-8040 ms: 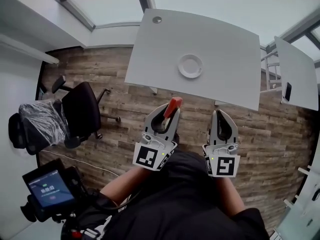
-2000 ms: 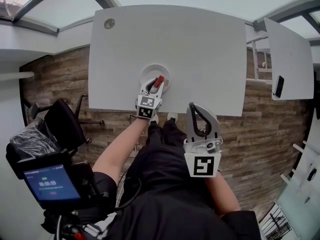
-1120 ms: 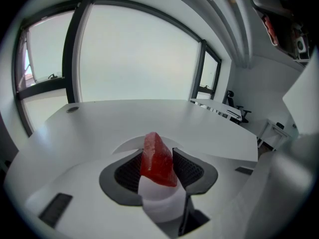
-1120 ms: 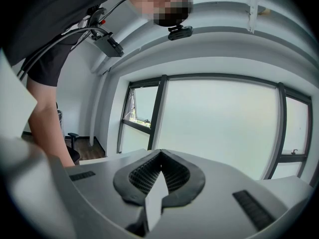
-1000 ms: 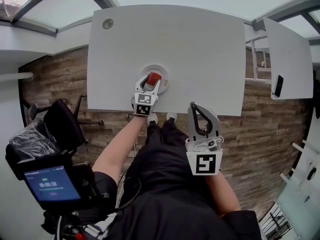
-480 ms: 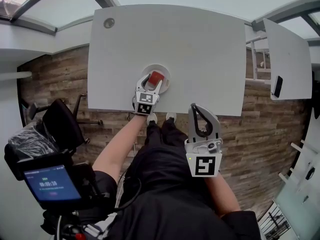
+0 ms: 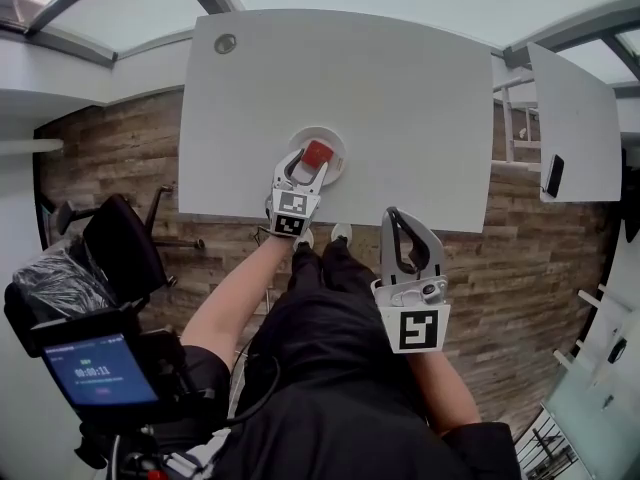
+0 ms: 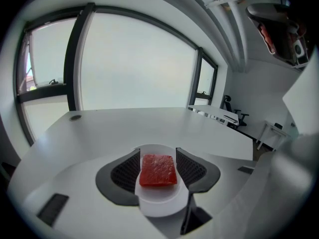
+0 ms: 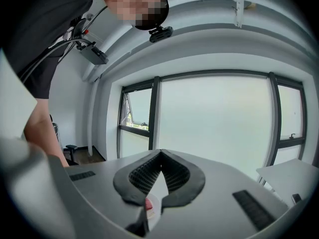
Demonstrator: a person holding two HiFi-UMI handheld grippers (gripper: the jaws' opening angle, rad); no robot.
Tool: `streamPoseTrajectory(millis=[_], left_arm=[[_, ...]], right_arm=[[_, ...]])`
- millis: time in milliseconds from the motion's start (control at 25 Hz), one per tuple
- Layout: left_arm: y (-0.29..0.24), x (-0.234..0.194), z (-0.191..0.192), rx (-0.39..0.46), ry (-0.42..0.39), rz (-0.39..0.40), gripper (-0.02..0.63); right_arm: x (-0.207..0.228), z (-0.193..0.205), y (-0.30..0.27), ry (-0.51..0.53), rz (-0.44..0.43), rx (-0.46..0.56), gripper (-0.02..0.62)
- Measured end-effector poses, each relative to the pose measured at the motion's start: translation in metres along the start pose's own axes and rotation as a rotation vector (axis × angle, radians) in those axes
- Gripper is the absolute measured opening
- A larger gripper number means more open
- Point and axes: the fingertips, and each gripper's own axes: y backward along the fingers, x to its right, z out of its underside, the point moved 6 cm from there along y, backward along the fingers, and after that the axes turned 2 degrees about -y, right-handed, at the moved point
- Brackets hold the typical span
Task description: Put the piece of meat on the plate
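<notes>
On the small round white plate (image 7: 340, 148), close to the near edge of the table, lies the flat, square-cut slab of red meat (image 7: 317, 154). It rests on its broad face, about in the middle of the dish. The left gripper (image 7: 306, 168) reaches over the plate's near rim, tilted downward, with the meat between its two jaws. Those jaws have just been opening and now stand wide. In the left gripper view the black ribbed pads (image 8: 127, 169) flank the meat on either side. As far as I can make out they stand just beside it rather than pressing on it, though the gaps are thin. The plate, not the gripper, bears the meat.

The right gripper (image 7: 396, 216) hangs well apart, off the table's edge and above the person's lap, pointing roughly level. Its jaws are closed, the tips touching, with nothing caught between them.

The plate sits on a broad white table (image 7: 400, 88) with a round grey cable grommet (image 7: 225, 43) in its far left corner. Beneath is a brown wooden plank floor (image 7: 540, 268). To the person's left stands a black office chair (image 7: 118, 253), and nearer still is a dark handheld device with a lit blue screen (image 7: 100, 368). To the right a second white table (image 7: 580, 108) carries a small dark flat object (image 7: 553, 175).
</notes>
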Motion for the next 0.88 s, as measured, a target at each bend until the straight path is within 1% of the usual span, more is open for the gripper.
streamPoseTrajectory(millis=[80, 160, 240, 320, 520, 560, 600, 680, 880], left_arm=[[0.004, 0.003, -0.006, 0.025, 0.001, 0.003, 0.209], [0.021, 0.001, -0.011, 0.047, 0.039, -0.001, 0.209], [0.042, -0.003, -0.02, 0.088, 0.074, -0.017, 0.209], [0.057, -0.002, -0.03, 0.117, 0.068, -0.032, 0.209], [0.089, 0.011, -0.039, 0.132, 0.026, -0.039, 0.207], [0.096, 0.013, -0.04, 0.14, 0.025, -0.042, 0.197], [0.104, 0.014, -0.041, 0.151, 0.027, -0.048, 0.159], [0.123, 0.019, -0.046, 0.179, 0.032, -0.062, 0.126], [0.175, 0.028, -0.061, 0.252, 0.025, -0.091, 0.123]], right_arm=[[-0.002, 0.001, 0.002, 0.003, 0.001, -0.008, 0.003], [-0.015, -0.002, 0.007, 0.0, 0.008, -0.013, 0.003], [-0.028, -0.008, 0.011, -0.005, 0.016, -0.003, 0.003], [-0.033, -0.012, 0.015, -0.012, 0.018, 0.009, 0.003], [-0.04, -0.017, 0.026, -0.056, 0.022, 0.032, 0.003], [-0.043, -0.016, 0.028, -0.057, 0.022, 0.034, 0.003], [-0.045, -0.016, 0.03, -0.058, 0.021, 0.034, 0.003], [-0.05, -0.017, 0.036, -0.059, 0.022, 0.04, 0.003], [-0.069, -0.03, 0.058, -0.048, 0.018, 0.069, 0.003]])
